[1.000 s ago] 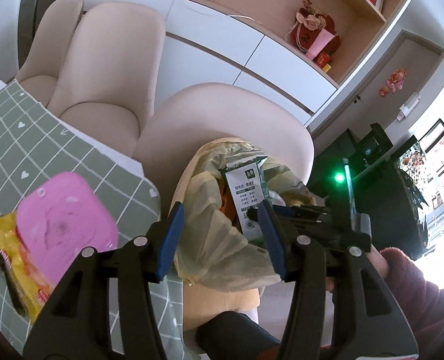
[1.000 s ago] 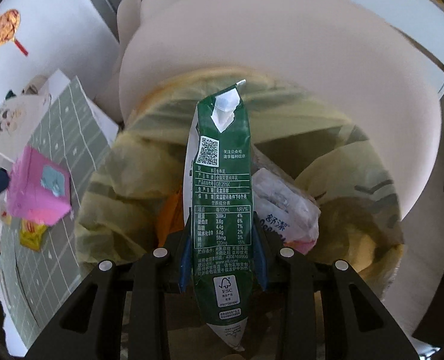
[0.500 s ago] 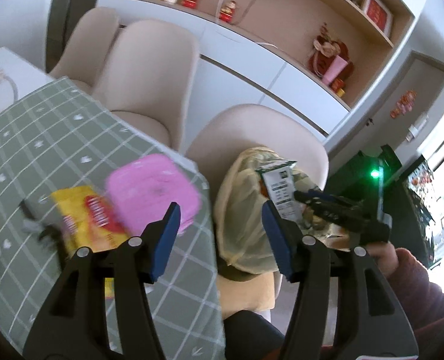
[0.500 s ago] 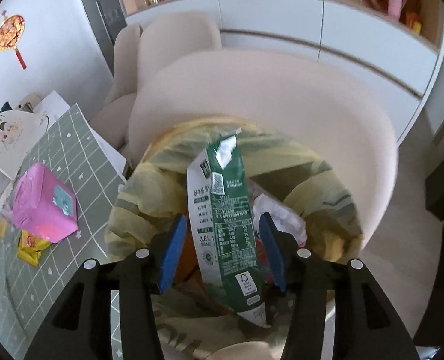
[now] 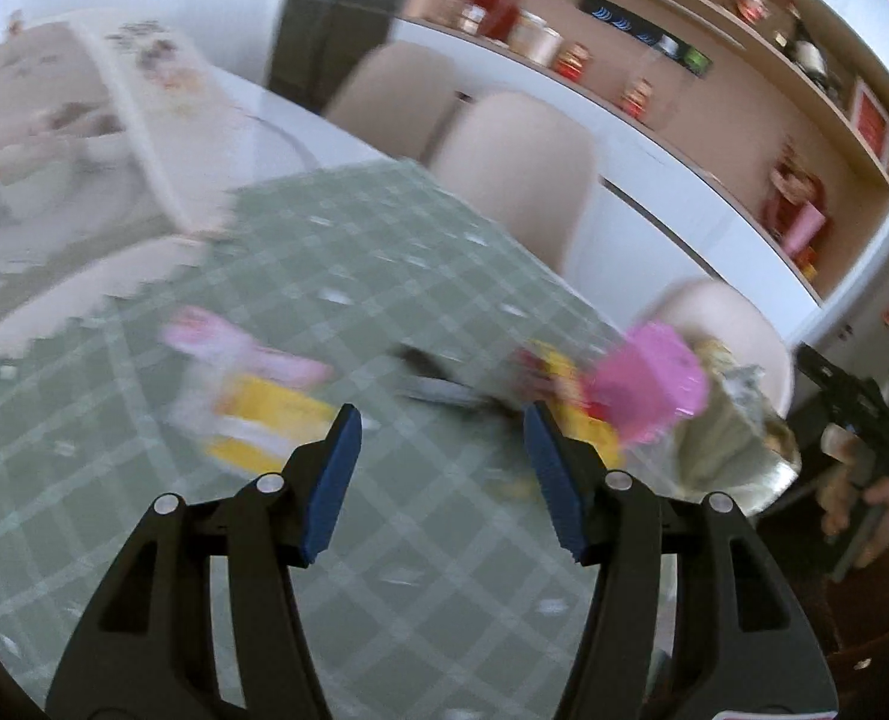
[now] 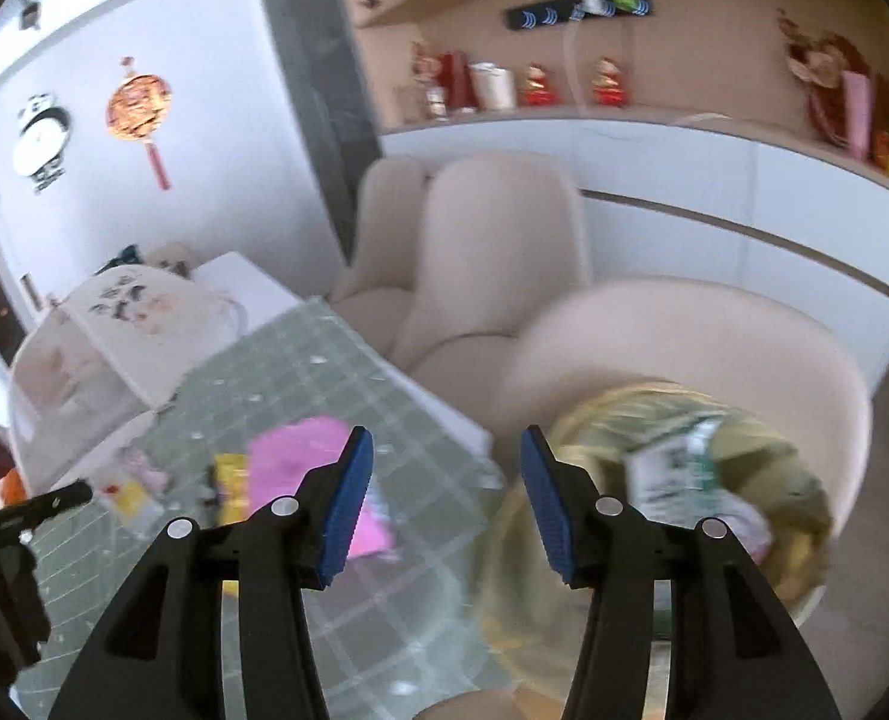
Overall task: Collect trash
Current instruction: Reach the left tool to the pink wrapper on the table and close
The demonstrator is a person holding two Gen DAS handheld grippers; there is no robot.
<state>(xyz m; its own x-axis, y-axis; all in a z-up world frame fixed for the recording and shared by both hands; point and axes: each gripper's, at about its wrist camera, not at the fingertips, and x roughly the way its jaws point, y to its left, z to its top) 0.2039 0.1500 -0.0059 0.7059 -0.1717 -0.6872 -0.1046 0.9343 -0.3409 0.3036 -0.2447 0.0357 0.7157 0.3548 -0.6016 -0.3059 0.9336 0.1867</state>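
My left gripper (image 5: 441, 468) is open and empty above the green checked tablecloth (image 5: 336, 252). Ahead of it lie a yellow and pink wrapper (image 5: 252, 396), a dark wrapper (image 5: 438, 384), a yellow wrapper (image 5: 564, 384) and a pink pack (image 5: 654, 384). My right gripper (image 6: 444, 492) is open and empty, between the table and the yellow trash bag (image 6: 744, 480). The green milk carton (image 6: 678, 468) lies inside the bag. The pink pack (image 6: 300, 456) shows left of the right fingers. The right gripper also shows at the left wrist view's far right (image 5: 852, 414).
Beige chairs (image 6: 492, 252) stand behind the table; the bag sits on the nearest chair (image 6: 714, 330). A white box with drawings (image 6: 120, 324) stands on the table's far left. White cabinets (image 6: 744, 192) and shelves line the back wall. Both views are motion-blurred.
My right gripper opened, let the milk carton drop into the bag, and lifted away leftward. My left gripper swung left from the bag to over the table's wrappers.
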